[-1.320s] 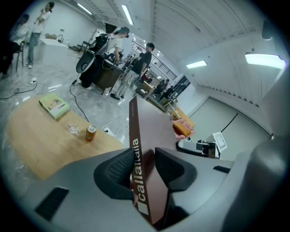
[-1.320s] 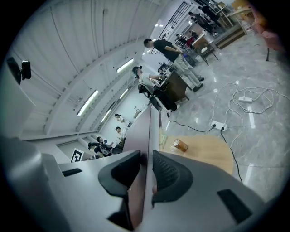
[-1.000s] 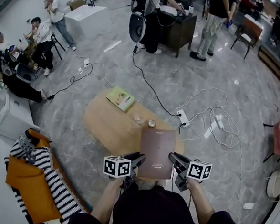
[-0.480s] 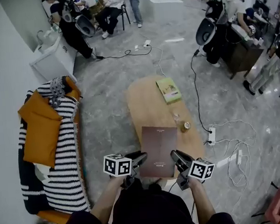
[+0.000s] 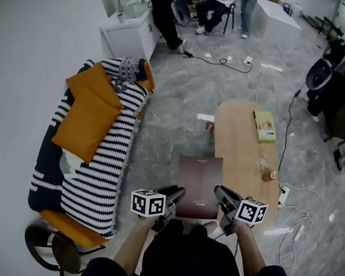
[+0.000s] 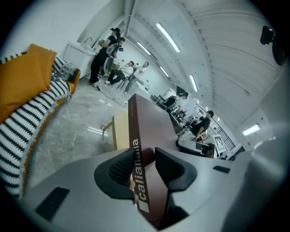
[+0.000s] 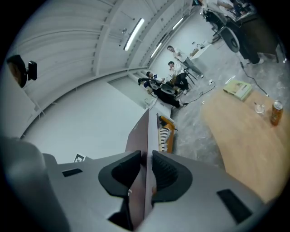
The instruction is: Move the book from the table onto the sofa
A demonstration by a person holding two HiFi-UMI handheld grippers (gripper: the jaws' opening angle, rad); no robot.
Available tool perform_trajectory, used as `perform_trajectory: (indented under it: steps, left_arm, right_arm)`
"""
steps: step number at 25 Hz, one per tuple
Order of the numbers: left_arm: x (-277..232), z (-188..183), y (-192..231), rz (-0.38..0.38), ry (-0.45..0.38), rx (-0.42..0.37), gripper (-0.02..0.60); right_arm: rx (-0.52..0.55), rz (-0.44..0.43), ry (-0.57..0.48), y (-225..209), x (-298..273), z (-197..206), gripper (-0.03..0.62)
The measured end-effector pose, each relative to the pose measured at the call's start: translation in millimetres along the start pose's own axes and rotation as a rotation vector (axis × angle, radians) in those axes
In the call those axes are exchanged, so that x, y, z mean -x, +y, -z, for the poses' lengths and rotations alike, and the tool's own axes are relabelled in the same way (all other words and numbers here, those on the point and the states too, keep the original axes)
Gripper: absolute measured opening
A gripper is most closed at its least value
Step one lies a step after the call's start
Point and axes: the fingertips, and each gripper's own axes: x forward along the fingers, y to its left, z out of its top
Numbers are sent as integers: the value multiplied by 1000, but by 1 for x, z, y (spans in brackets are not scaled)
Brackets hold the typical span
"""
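Note:
Both grippers hold a thin brown book in the air, over the floor just left of the wooden table. My left gripper is shut on the book's near left corner. In the left gripper view the book, with white lettering on its spine, stands pinched between the jaws of the left gripper. My right gripper is shut on the near right corner. The right gripper view shows the right gripper clamped on the book, seen edge-on. The sofa, with a striped blanket and an orange cushion, lies to the left.
A green book, a glass and a can stand on the table. A power strip and cables lie on the floor to its right. A dark round stool is beside the sofa's near end. A white cabinet and people are at the back.
The head view has swung left, bringing the sofa into full view. Both grippers have carried the book off the table towards the sofa, still gripping it.

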Motion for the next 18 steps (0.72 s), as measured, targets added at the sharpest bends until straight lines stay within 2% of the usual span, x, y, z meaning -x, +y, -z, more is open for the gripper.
perform_trajectory:
  steps: [11, 18]
  left_arm:
    - [150, -9, 142, -119, -176, 162, 152]
    - [228, -2, 207, -217, -320, 276, 152]
  right_arm:
    - [88, -118, 211, 105, -177, 69, 95]
    - [157, -220, 371, 162, -267, 111, 95]
